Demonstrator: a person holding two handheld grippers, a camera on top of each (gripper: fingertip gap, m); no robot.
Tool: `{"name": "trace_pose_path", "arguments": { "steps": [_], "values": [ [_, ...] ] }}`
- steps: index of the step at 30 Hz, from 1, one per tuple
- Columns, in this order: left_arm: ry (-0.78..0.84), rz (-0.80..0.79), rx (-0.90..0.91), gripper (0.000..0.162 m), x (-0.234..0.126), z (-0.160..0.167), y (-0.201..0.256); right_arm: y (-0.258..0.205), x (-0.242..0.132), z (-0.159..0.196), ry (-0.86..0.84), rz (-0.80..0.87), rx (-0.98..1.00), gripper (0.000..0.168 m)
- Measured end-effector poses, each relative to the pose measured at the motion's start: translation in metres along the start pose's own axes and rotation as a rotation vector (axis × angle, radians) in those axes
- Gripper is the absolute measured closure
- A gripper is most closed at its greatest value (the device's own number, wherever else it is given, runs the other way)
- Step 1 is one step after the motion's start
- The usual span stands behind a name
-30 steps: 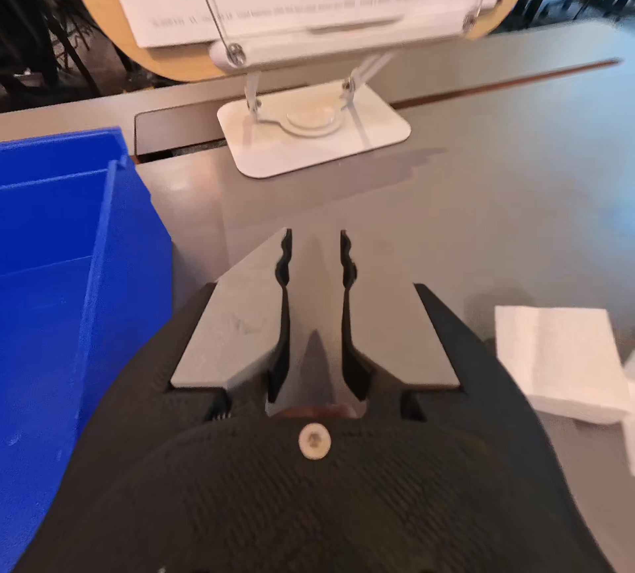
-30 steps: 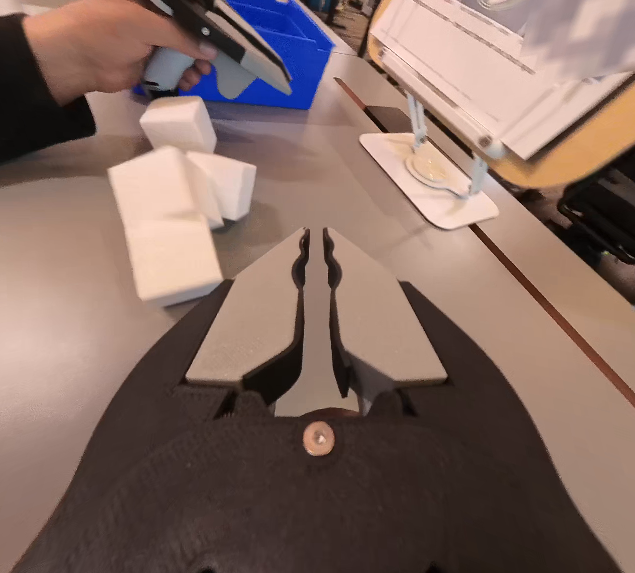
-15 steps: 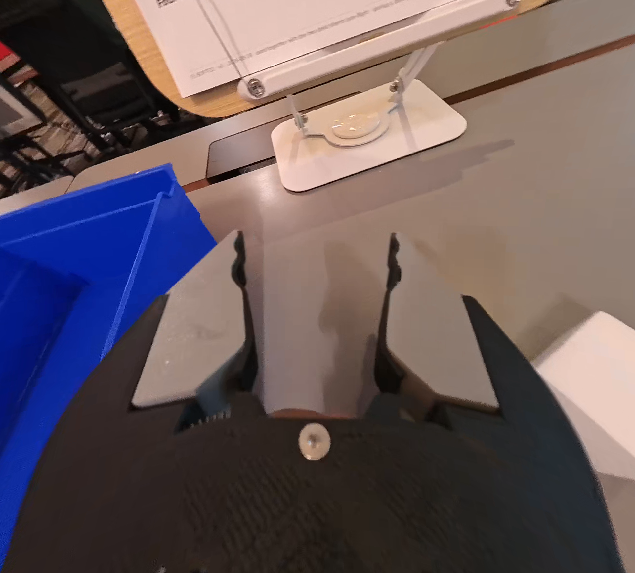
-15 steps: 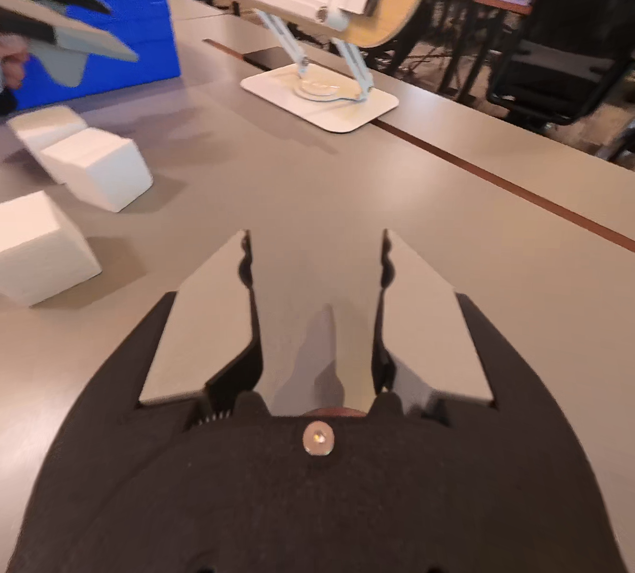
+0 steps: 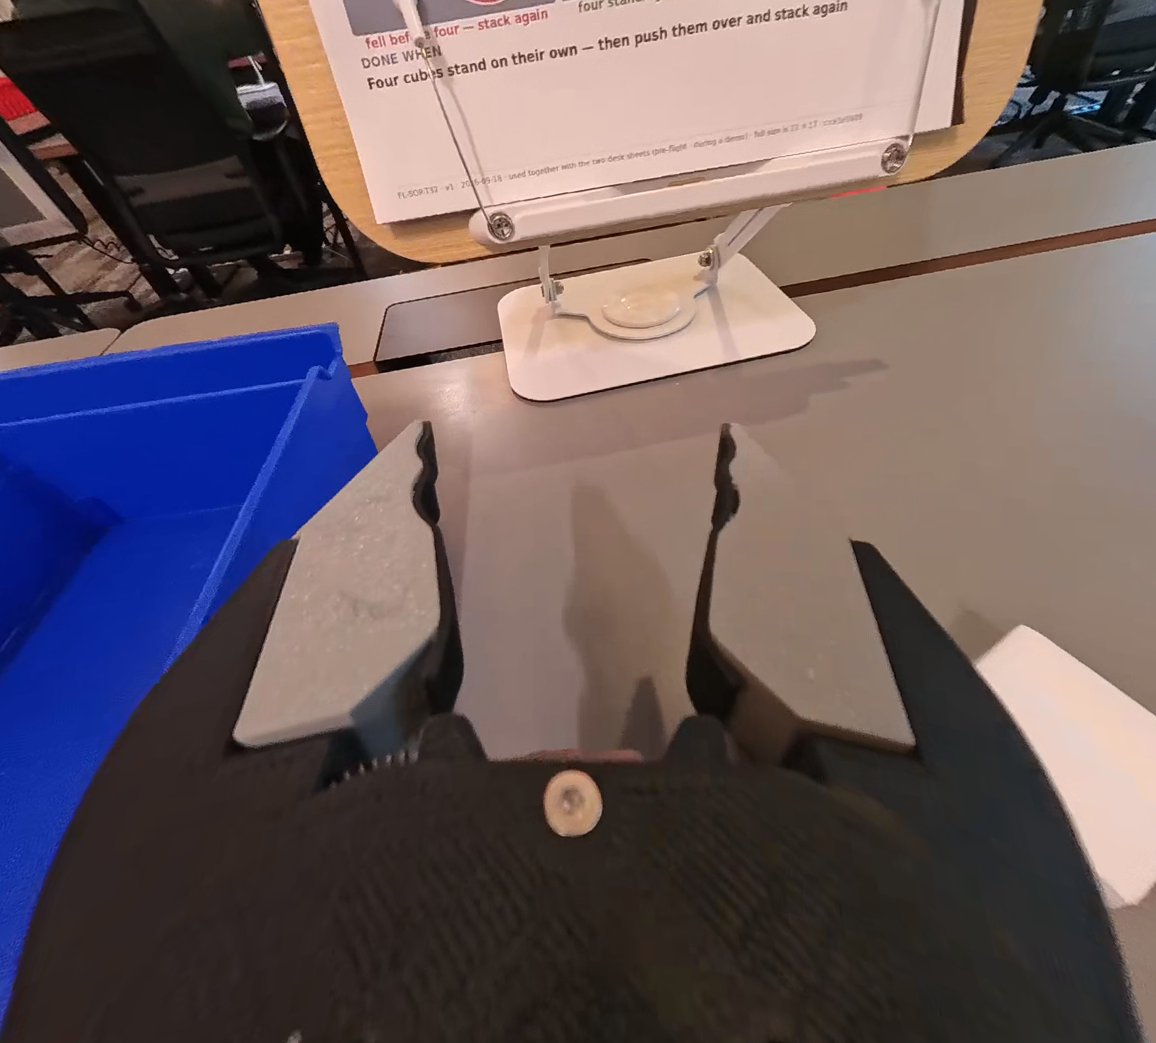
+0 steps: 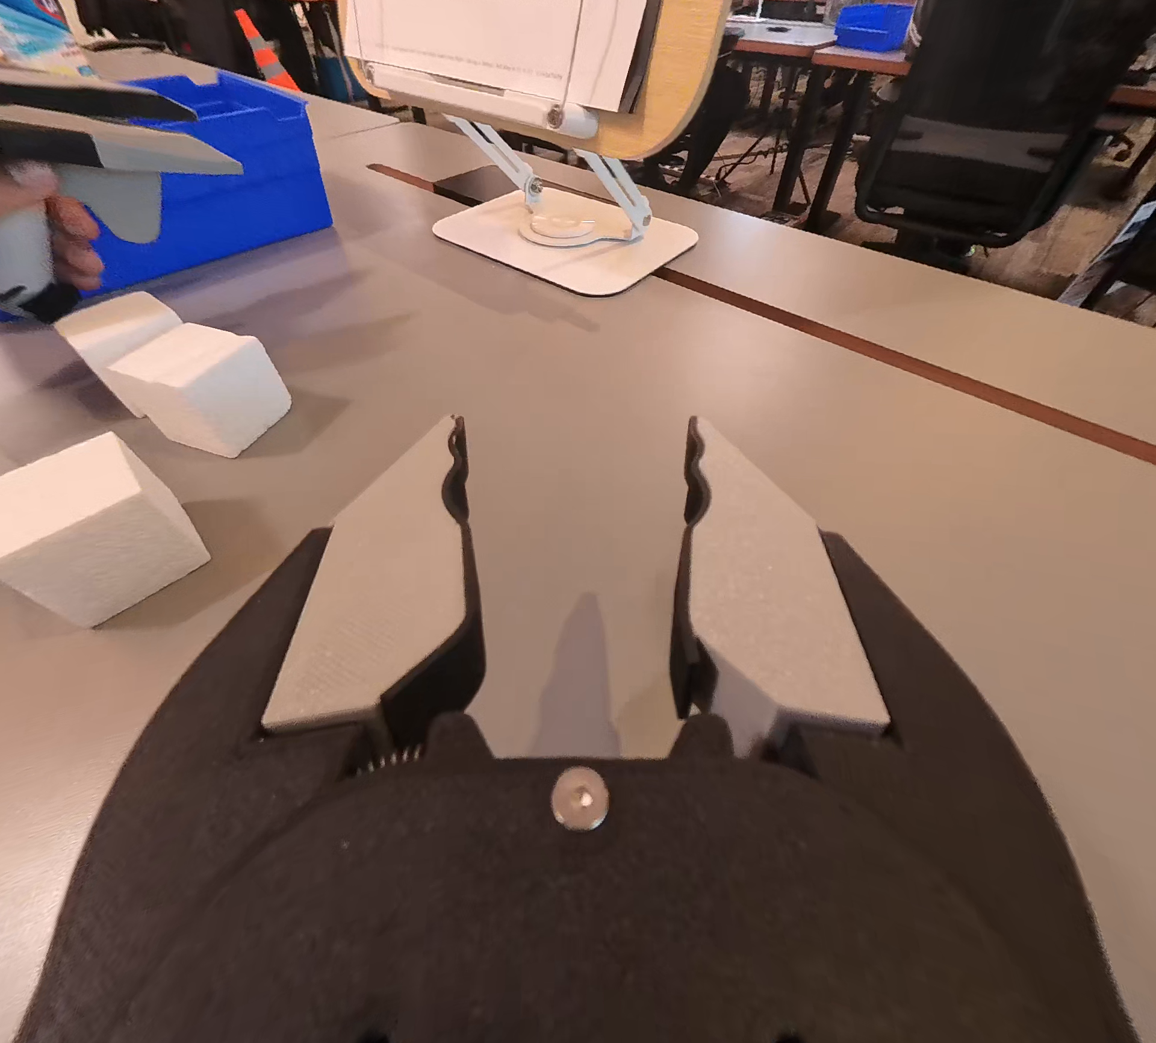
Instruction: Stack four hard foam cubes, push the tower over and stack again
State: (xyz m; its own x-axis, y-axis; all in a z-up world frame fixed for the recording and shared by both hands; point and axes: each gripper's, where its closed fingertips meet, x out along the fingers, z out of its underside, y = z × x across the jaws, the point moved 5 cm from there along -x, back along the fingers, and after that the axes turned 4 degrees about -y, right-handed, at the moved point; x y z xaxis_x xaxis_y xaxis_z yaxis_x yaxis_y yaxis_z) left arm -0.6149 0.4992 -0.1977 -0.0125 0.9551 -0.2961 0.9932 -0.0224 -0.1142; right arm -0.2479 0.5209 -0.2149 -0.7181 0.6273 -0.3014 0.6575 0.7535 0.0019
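A grey table (image 6: 782, 387) fills the foreground, a thin brown seam (image 6: 926, 368) running across it. Beyond its far edge stands a black office chair (image 6: 976, 149) on patterned carpet (image 6: 1063, 256). More tables (image 6: 876, 56) stretch behind (blue bins (image 6: 876, 21) sit on some of them), and an orange traffic cone (image 6: 266, 52) stands at the left. The light is even and indoor.

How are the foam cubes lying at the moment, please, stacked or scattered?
Scattered: the foam cubes lie on the table; none sits on another.
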Motion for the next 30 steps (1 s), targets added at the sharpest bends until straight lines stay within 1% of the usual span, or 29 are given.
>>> {"name": "trace_pose_path", "arguments": {
  "steps": [2,5,8,12,18,21,25,30],
  "values": [
    [-0.022,-0.007,0.004,0.073,0.003,0.004,0.000,-0.003,0.002,0.001,-0.018,0.016,-0.048,0.103],
    [-0.051,-0.036,0.019,0.073,0.005,0.009,-0.002,-0.005,0.003,0.001,-0.054,0.067,-0.133,0.099],
    [-0.037,-0.070,0.020,0.080,0.003,0.010,-0.008,-0.008,0.003,0.000,-0.064,0.092,-0.189,0.097],
    [-0.048,-0.045,-0.027,0.080,0.002,0.012,-0.011,-0.010,0.009,0.008,-0.131,0.096,-0.267,0.095],
    [-0.055,-0.007,-0.016,0.081,0.002,0.008,-0.004,-0.008,0.011,0.011,-0.128,0.102,-0.280,0.094],
    [-0.053,0.018,-0.005,0.082,0.002,0.005,0.003,-0.003,0.011,0.013,-0.128,0.103,-0.251,0.094],
    [-0.047,0.022,0.030,0.084,0.000,0.000,0.007,0.001,0.010,0.014,-0.121,0.105,-0.228,0.095],
    [-0.040,0.025,0.019,0.084,-0.002,-0.002,0.006,-0.003,0.014,0.018,-0.136,0.092,-0.231,0.096]
  ]
}}
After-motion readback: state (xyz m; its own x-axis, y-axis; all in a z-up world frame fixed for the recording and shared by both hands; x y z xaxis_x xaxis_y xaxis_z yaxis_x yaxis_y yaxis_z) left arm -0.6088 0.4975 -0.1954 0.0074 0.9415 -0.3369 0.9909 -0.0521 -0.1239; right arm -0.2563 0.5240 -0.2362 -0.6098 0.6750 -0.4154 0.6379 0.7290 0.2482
